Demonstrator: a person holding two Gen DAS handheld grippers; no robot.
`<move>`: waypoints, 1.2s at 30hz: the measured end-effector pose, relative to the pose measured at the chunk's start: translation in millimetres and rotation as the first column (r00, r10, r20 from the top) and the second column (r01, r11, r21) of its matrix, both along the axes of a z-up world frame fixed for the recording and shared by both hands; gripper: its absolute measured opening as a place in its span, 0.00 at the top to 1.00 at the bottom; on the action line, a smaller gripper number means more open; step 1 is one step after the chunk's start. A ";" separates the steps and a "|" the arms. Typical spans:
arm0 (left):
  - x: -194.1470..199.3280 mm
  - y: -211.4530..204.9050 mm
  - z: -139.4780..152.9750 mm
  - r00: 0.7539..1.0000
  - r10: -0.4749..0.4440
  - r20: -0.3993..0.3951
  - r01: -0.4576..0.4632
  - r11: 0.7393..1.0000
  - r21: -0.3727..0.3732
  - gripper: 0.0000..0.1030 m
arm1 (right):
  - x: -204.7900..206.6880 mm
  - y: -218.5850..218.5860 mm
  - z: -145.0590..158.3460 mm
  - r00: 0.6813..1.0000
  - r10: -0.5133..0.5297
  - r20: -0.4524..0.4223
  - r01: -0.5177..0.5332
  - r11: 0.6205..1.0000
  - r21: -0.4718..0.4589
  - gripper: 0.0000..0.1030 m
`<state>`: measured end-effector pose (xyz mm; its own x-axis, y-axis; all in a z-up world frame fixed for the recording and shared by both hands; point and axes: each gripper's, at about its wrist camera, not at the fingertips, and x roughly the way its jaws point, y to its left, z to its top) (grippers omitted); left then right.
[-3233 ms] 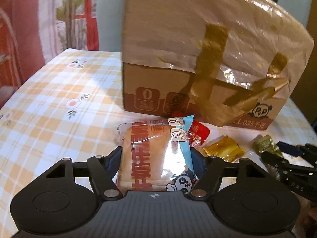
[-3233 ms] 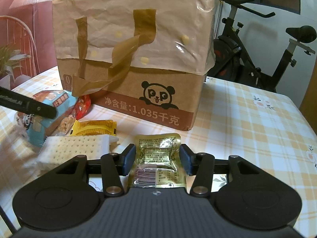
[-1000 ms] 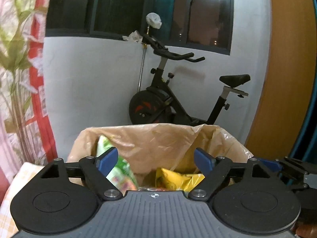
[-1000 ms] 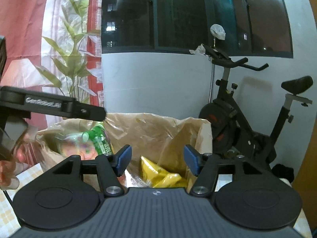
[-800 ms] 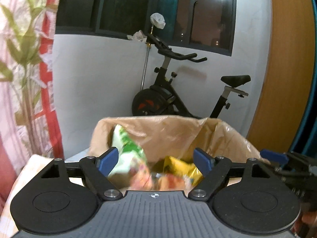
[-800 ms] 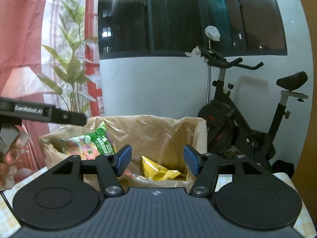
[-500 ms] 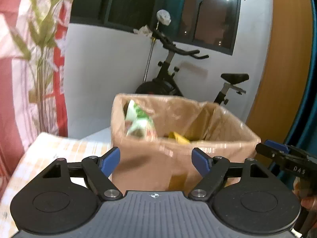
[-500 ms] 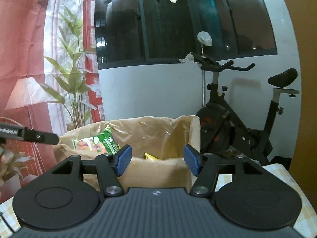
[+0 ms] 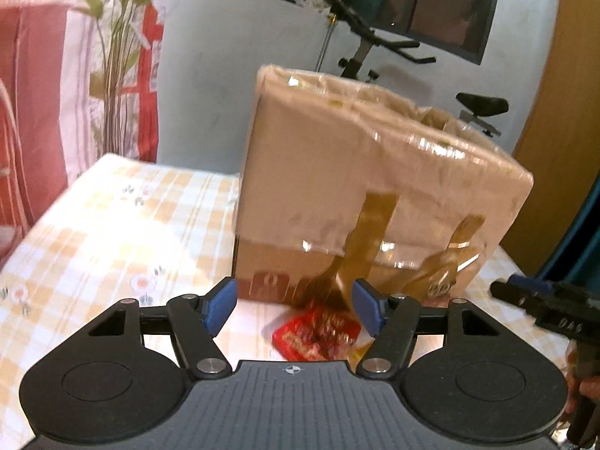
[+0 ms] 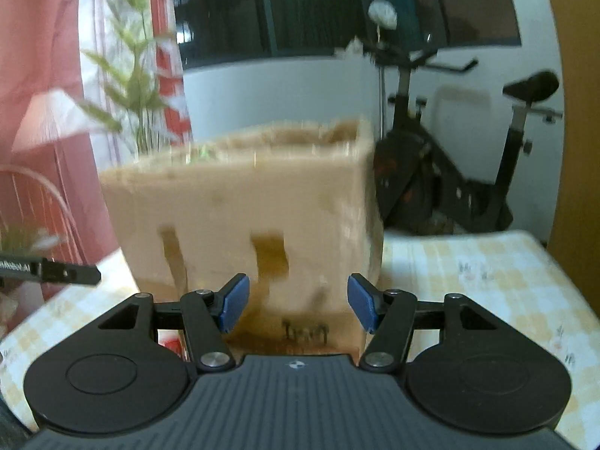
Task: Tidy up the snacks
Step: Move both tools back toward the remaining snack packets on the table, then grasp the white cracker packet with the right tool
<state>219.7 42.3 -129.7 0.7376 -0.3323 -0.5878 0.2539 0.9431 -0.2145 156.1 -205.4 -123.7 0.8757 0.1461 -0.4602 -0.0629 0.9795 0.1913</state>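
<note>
A cardboard box [image 9: 367,187] lined with a tan plastic bag stands on the checked tablecloth; it also shows, blurred, in the right wrist view [image 10: 255,217]. My left gripper [image 9: 294,305] is open and empty, in front of the box and above a red snack packet [image 9: 315,335] lying on the table with a yellow packet edge [image 9: 358,352] beside it. My right gripper [image 10: 296,302] is open and empty, facing the box's front. The right gripper's finger [image 9: 540,300] shows at the right of the left wrist view. The left gripper's finger [image 10: 52,270] shows at the left of the right wrist view.
The table [image 9: 112,225] has a yellow checked floral cloth. An exercise bike [image 10: 468,172] stands behind the table at the right. A pink and red curtain with a plant print [image 9: 75,75] hangs at the left. A wooden panel [image 9: 555,93] is at the far right.
Both grippers let go of their snacks over the box, then came back down and away from its top. They now face the box's front near the table.
</note>
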 end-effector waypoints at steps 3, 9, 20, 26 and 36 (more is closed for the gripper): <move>-5.0 -1.0 -11.0 1.000 0.010 -0.018 -0.010 1.000 0.015 0.33 | 3.3 5.4 -19.5 0.995 0.022 -0.100 -0.020 1.000 0.018 0.40; -17.9 -2.0 -27.0 0.997 0.052 -0.063 -0.051 0.998 0.024 0.33 | 16.6 30.0 -47.0 0.964 0.075 -0.253 -0.077 0.997 0.002 0.31; -30.4 9.5 -32.1 0.992 0.092 -0.083 -0.090 0.996 0.025 0.33 | 30.3 106.1 -58.1 0.907 0.295 -0.301 -0.353 0.921 -0.161 0.17; -32.0 4.4 -34.8 0.992 0.079 -0.096 -0.077 0.997 0.022 0.33 | 17.3 118.0 -69.7 0.897 0.310 -0.315 -0.401 0.871 -0.284 0.14; -33.7 4.2 -35.9 0.992 0.077 -0.104 -0.075 0.997 0.020 0.33 | 11.8 77.0 -67.5 0.931 0.188 -0.313 -0.266 0.936 -0.230 0.11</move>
